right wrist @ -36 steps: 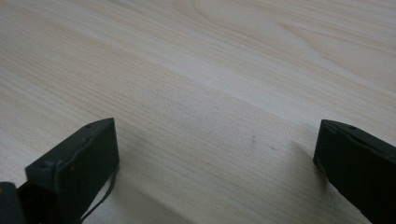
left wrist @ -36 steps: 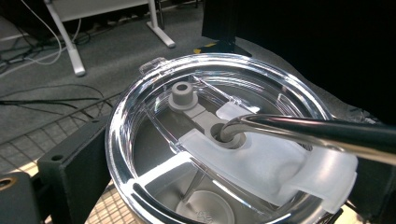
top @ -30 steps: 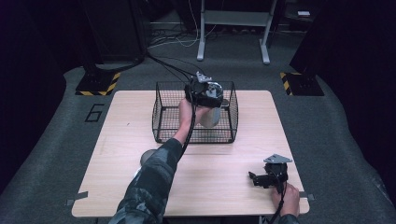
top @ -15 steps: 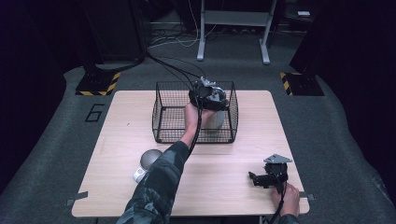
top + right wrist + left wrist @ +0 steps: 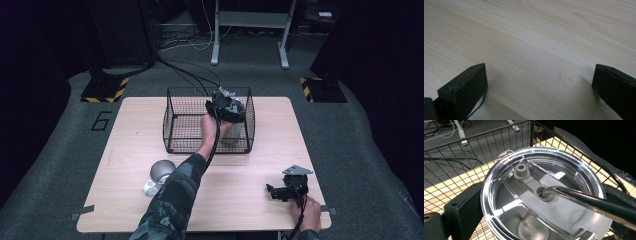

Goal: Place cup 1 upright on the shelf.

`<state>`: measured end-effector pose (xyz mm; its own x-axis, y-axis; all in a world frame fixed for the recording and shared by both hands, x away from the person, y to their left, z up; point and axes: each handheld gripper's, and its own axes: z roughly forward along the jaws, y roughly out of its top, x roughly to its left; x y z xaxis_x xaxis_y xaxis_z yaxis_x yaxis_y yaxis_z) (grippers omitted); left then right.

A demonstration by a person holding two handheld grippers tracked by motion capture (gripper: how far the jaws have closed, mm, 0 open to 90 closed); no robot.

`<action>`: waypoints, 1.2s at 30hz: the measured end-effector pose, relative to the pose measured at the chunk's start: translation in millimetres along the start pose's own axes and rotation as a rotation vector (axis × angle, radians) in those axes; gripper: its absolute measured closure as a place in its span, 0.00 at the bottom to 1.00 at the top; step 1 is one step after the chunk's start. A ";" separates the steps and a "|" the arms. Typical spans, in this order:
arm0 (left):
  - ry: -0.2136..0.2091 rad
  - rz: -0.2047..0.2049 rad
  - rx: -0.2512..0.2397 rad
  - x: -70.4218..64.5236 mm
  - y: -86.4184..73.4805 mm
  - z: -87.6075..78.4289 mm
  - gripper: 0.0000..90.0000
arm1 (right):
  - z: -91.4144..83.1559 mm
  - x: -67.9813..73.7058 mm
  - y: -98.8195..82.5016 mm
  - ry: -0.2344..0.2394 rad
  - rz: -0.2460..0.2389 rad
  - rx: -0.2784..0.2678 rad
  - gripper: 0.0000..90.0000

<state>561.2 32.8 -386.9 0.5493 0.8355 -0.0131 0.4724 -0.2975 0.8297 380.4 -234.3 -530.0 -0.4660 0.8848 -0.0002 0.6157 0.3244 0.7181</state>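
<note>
Close-up, tumbler lid [image 5: 541, 200], metal straw [image 5: 594, 202]

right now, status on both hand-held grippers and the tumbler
Left hand-held gripper shut on tumbler, inside wire basket. Right hand-held gripper open, low over table. Metal straw through the lid; basket walls close around.

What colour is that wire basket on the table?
Black wire basket, clearest in the high view.

Dark room, grey carpet [image 5: 350, 150], metal desk legs [image 5: 216, 35] behind.
</note>
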 end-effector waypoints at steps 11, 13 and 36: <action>-0.004 0.025 0.023 -2.2 -2.0 3.8 0.04 | 0.0 0.0 0.0 -0.001 0.000 0.000 0.00; -0.003 0.029 0.018 -3.7 -2.4 4.9 0.04 | 0.0 0.0 0.0 0.000 0.000 -0.001 0.00; -0.068 0.014 -0.049 2.8 10.5 -47.0 0.00 | 0.1 0.0 0.0 -0.002 0.000 -0.001 0.00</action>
<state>535.3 53.7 -352.0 0.6017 0.7978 -0.0382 0.4312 -0.2842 0.8563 380.5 -234.2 -530.2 -0.4642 0.8858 -0.0016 0.6150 0.3236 0.7191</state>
